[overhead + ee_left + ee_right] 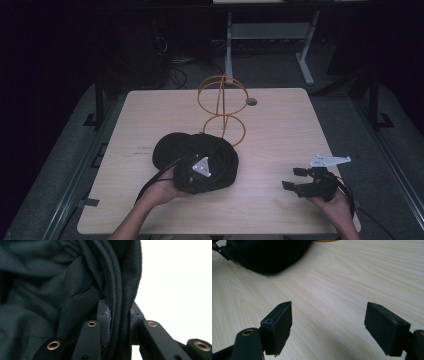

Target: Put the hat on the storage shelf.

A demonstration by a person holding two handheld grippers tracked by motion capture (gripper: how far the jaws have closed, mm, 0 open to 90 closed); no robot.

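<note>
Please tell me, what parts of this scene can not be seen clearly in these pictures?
- Black cloth item: in the high view too dark to tell what garment it is; the left gripper covers part of it.
- Left gripper view: cloth hides the table; the background is washed out white.
- Yellow wire stand: its base is partly behind the cloth.
- Right gripper, open: the frame edge cuts its body.

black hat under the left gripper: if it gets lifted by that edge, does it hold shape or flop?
Probably flops: the black hat lies in soft folds, and the left gripper pinches a bunched fabric edge. It seems light; the free side would likely sag.
</note>
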